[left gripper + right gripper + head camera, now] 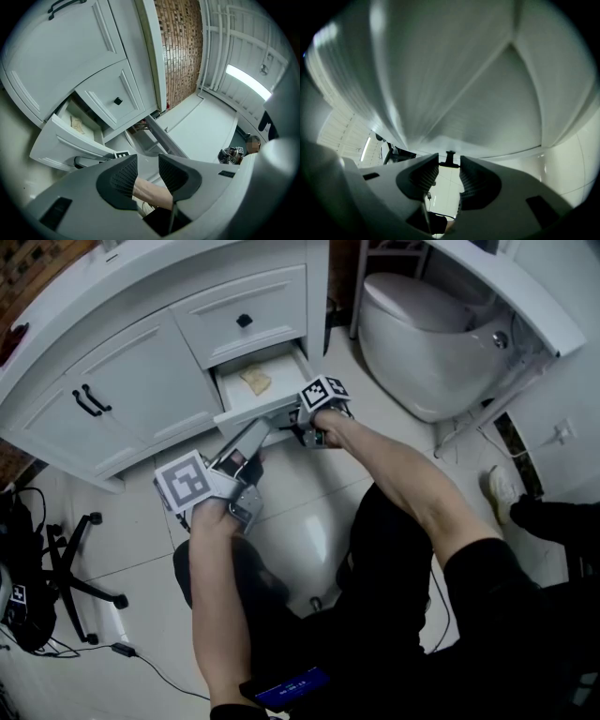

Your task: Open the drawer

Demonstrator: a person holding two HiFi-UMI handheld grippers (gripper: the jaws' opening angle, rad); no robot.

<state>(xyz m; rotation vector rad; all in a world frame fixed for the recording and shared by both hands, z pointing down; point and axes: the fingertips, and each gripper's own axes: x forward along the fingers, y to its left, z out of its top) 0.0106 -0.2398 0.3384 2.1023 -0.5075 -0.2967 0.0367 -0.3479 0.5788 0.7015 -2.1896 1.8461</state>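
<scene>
From the head view, the right gripper [307, 432] has its jaws hidden behind its marker cube [324, 390]. The right gripper view shows the knob [450, 158] as a small dark shape, seemingly pinched at the tips. The pale scrap [255, 381] in the drawer [225, 390] is too small to identify.

White lower drawer [281, 371], black knob [450, 158], stands partly open.

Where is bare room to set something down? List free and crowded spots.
Free: the drawer bottom beside the tan scrap; floor tiles between cabinet and chair base. Crowded: the drawer front, where the right gripper clamps the knob and the left gripper hovers open.
</scene>
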